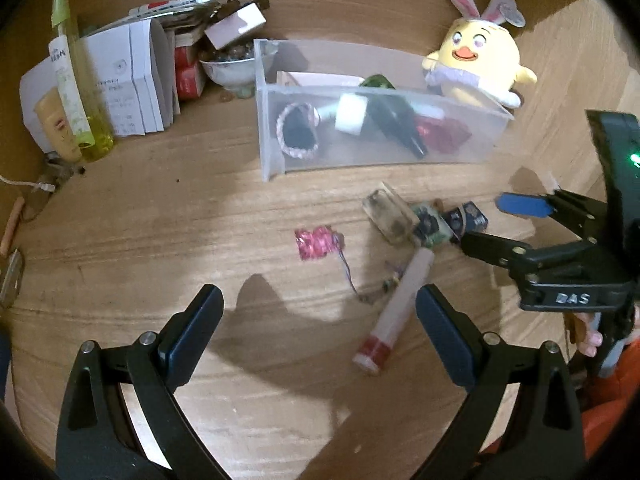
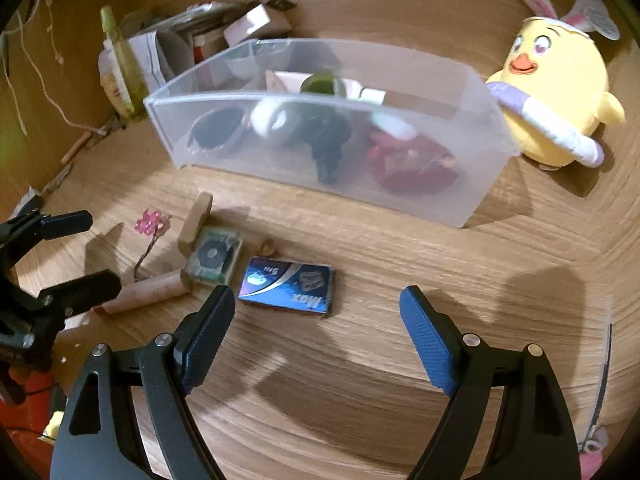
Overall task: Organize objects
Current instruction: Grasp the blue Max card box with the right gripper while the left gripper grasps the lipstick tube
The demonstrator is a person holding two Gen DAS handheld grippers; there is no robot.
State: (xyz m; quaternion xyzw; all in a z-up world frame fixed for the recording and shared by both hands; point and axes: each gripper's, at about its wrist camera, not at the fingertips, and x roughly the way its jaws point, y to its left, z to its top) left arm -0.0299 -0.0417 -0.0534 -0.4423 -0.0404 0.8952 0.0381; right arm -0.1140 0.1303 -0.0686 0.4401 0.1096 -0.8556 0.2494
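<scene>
loose objects are lying on the wooden table [image 2: 400,248] in front of the translucent bin [image 2: 320,168]: a blue box [image 2: 287,286], a green packet [image 2: 214,258], a pale tube [image 1: 396,304], a pink wrapper [image 1: 316,242]. the left gripper [image 1: 320,320] and right gripper [image 2: 316,328] are both gaping wide, gripping nothing.

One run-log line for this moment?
left tool: open, empty | right tool: open, over blue box | bin: partly filled | tube: on table
</scene>
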